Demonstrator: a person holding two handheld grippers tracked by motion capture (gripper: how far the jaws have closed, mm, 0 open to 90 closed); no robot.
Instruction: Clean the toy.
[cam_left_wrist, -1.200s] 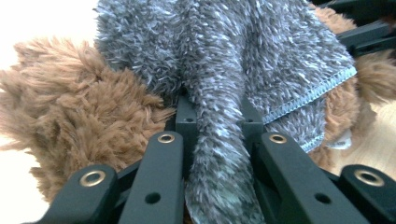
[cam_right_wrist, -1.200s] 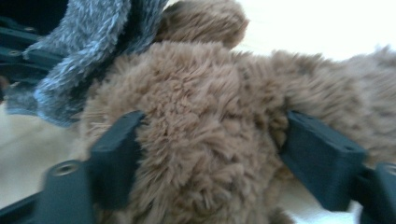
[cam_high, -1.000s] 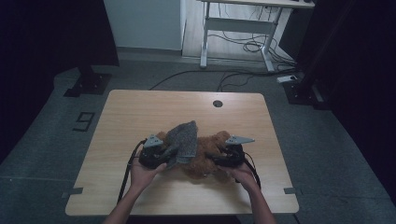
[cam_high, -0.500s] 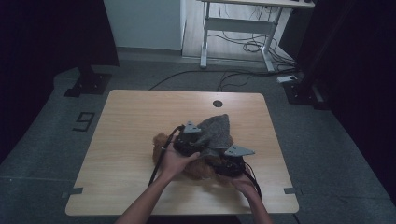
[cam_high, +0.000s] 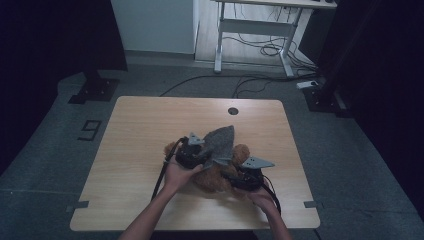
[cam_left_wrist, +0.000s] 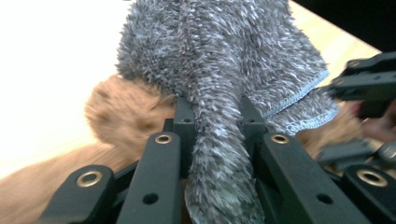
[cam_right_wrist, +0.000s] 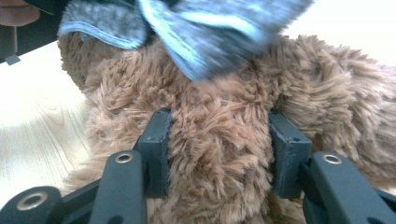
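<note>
While the brown plush toy (cam_high: 215, 175) is clamped by the right gripper (cam_high: 239, 179) near the tabletop's (cam_high: 150, 125) front edge, the grey cloth (cam_high: 220, 142) is pinched above it by the left gripper (cam_high: 200, 156).

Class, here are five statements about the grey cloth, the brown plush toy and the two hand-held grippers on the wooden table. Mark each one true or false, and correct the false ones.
1. The left gripper is shut on the grey cloth. True.
2. The right gripper grips a metal can. False: its jaws are closed on the brown plush toy.
3. The grey cloth lies flat on the floor. False: it is held up above the toy, over the table.
4. In the high view, the plush toy lies on the table between the two hands. True.
5. The table top is glass. False: it is light wood, with a small dark round hole near its far edge.
</note>
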